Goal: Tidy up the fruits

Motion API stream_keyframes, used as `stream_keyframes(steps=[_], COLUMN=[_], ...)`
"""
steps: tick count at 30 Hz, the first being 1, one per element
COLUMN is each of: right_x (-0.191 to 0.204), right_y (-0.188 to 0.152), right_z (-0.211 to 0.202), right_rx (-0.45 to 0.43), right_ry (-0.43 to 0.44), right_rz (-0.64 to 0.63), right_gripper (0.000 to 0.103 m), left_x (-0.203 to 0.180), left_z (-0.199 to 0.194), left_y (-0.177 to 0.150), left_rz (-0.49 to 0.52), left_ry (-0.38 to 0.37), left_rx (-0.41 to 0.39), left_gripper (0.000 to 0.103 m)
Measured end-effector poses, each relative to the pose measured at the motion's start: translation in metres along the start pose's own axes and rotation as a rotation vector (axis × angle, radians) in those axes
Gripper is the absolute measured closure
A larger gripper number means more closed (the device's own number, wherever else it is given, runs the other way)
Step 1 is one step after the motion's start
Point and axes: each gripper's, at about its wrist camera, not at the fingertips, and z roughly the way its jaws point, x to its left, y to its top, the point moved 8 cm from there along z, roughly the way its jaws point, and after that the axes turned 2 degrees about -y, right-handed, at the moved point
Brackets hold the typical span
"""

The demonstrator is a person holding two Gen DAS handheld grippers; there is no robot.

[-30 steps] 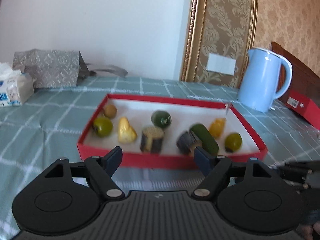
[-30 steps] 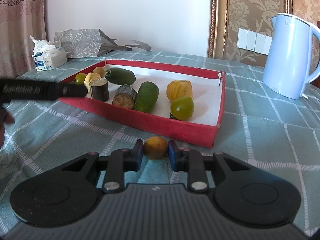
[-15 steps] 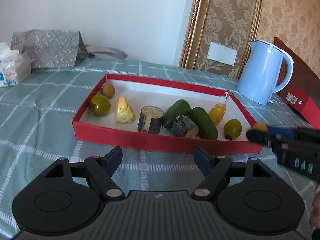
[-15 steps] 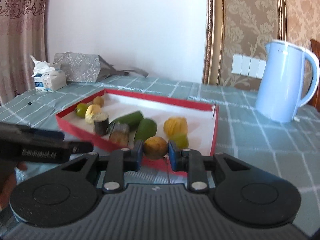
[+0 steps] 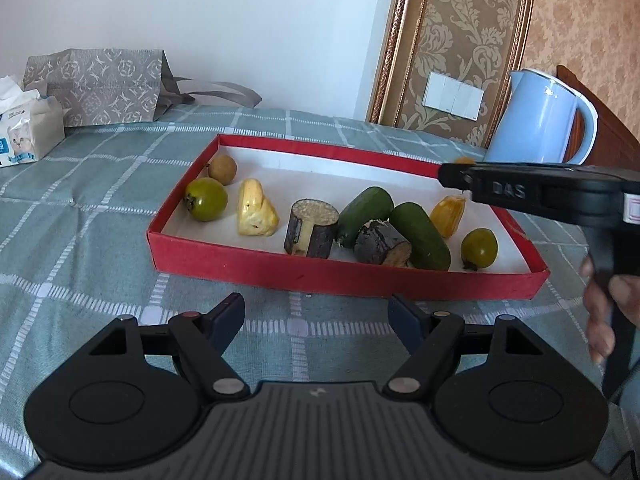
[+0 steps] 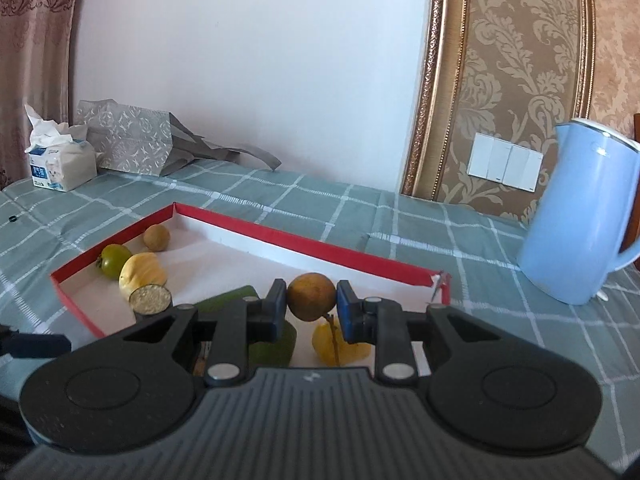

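Note:
A red tray with a white floor lies on the checked tablecloth. It holds several fruits: a small brown fruit, a green tomato, a yellow piece, two dark cut stubs, two green cucumbers, a yellow fruit and another green tomato. My right gripper is shut on a round brown-orange fruit and holds it above the tray's right part. It shows from the side in the left wrist view. My left gripper is open and empty, in front of the tray.
A light blue kettle stands behind the tray's right end; it also shows in the right wrist view. A tissue pack and a grey patterned bag sit at the back left. A wall and gold frame lie behind.
My right gripper lifted the brown-orange fruit off the cloth in front of the tray and carried it up over the tray's right end. My left gripper drew back slightly, still open.

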Motion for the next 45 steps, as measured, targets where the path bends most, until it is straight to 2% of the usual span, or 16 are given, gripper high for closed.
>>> stream_keyframes(steps=[18,36,38,40,42,45], right_x=[-0.013,-0.013,-0.015,-0.02,-0.022,-0.027], right_y=[0.0,-0.008,-0.007,-0.006,-0.005,-0.004], right_z=[0.067,0.077,0.075,0.073,0.071,0.066], right_rx=[0.113,0.13,0.124,0.112,0.102,0.089], right_ry=[-0.068,-0.062,-0.067,-0.074,-0.076,-0.088], right_rz=[0.039,0.085,0.102,0.122,0.128,0.139], right_gripper=[0.078,0.077,0.069,0.051,0.039,0.031], left_x=[-0.003,-0.004,-0.004,-0.004,-0.004,-0.004], left_z=[0.003,0.002,0.002,0.002,0.002,0.001], left_y=[-0.002,-0.003,-0.003,-0.003,-0.003,-0.002], left_rz=[0.01,0.018,0.019,0.018,0.018,0.02], left_ry=[-0.006,-0.011,-0.011,-0.011,-0.013,-0.008], left_rx=[0.015,0.017,0.017,0.018,0.018,0.013], left_gripper=[0.024,0.024,0.024,0.024,0.024,0.024])
